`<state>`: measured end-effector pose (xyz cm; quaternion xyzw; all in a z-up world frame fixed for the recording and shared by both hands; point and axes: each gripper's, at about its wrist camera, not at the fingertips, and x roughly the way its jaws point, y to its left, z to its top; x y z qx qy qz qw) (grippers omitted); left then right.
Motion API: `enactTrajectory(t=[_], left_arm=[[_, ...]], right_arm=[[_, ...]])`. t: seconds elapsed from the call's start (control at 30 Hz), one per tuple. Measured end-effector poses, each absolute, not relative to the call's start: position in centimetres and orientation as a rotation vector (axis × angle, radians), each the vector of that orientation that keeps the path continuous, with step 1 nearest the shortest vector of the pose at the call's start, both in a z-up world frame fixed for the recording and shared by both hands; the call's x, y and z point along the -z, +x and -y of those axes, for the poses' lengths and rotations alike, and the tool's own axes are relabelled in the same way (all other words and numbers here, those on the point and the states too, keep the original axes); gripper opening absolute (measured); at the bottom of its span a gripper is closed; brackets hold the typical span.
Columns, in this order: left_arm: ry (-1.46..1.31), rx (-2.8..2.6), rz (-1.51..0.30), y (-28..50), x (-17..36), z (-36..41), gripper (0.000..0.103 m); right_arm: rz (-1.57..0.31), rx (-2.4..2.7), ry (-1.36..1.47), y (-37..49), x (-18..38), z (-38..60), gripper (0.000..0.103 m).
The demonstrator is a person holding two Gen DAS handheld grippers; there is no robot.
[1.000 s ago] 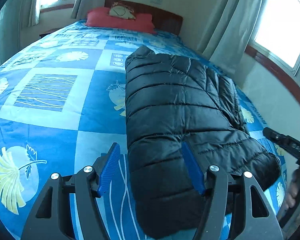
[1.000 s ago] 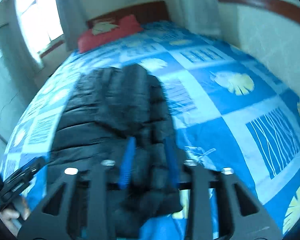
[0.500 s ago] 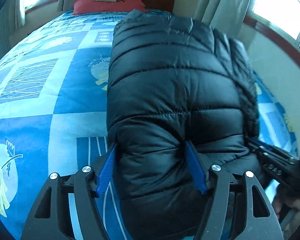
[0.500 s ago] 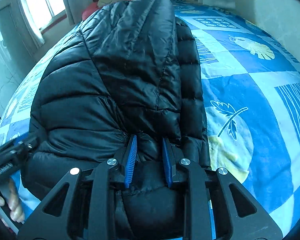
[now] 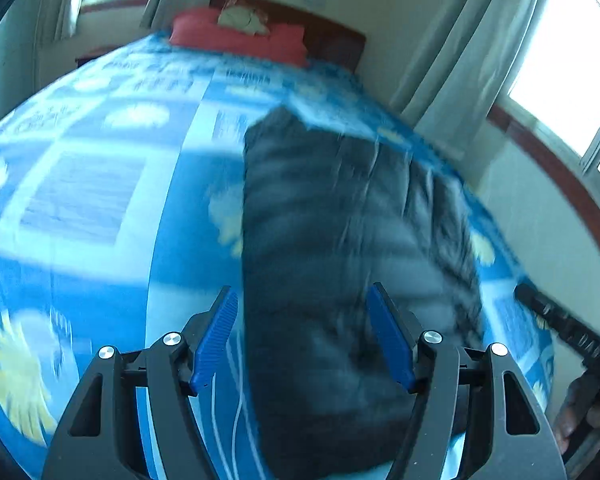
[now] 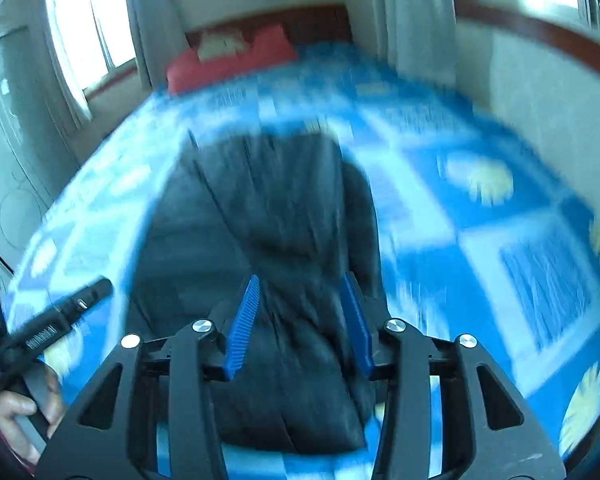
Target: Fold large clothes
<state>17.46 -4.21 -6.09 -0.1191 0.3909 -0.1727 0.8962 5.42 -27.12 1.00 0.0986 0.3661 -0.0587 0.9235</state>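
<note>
Left gripper: the left gripper (image 5: 300,334) has its blue pads spread wide. The near end of the black puffer jacket (image 5: 340,248) shows between them, but the pads do not press on it. The picture is blurred, so I cannot tell if the cloth touches a pad.
Left hand: in the right wrist view, the hand (image 6: 24,408) on the left gripper's handle shows at the lower left edge.
Right gripper: the right gripper (image 6: 300,324) has its jaws apart, and they have just been opening. The jacket's near end (image 6: 268,248) lies between the pads, and no pinch on it is visible.
Right hand: in the left wrist view, its fingers (image 5: 580,412) hold the other tool at the lower right edge.
Jacket: it lies folded lengthwise on the bed, with its far end toward the pillow.
Surface: a bed with a blue patterned sheet (image 5: 100,208), with white squares and yellow leaves.
Room: a red pillow (image 5: 236,36) lies at the dark wooden headboard (image 6: 300,20). Pale curtains (image 5: 460,60) hang beside bright windows (image 6: 84,24).
</note>
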Motion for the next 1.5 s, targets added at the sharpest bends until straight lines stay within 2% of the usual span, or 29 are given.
enactTrajectory(t=[0.17,0.33,0.37,0.77,1.5], left_arm=[[-0.262,0.32,-0.755,21.4,3.6,6.0,0.067],[-0.23,0.301,-0.836,24.5,6.9,8.3,0.067],[-0.221,0.304,-0.864,25.0,7.9,8.9,0.067],[-0.134,0.286,-0.828,26.7,11.5,12.1,0.081],[-0.108,0.277,-0.823,27.4,13.7,13.0,0.083]], right_arm=[[-0.728,0.094,0.179,12.8,-1.9,26.9,0.042],[-0.821,0.15,0.097,17.3,4.8,28.5,0.038],[-0.829,0.158,0.094,17.6,5.8,28.9,0.036],[-0.814,0.118,0.161,19.1,11.4,31.9,0.036],[-0.784,0.143,0.154,19.2,13.0,31.8,0.036]])
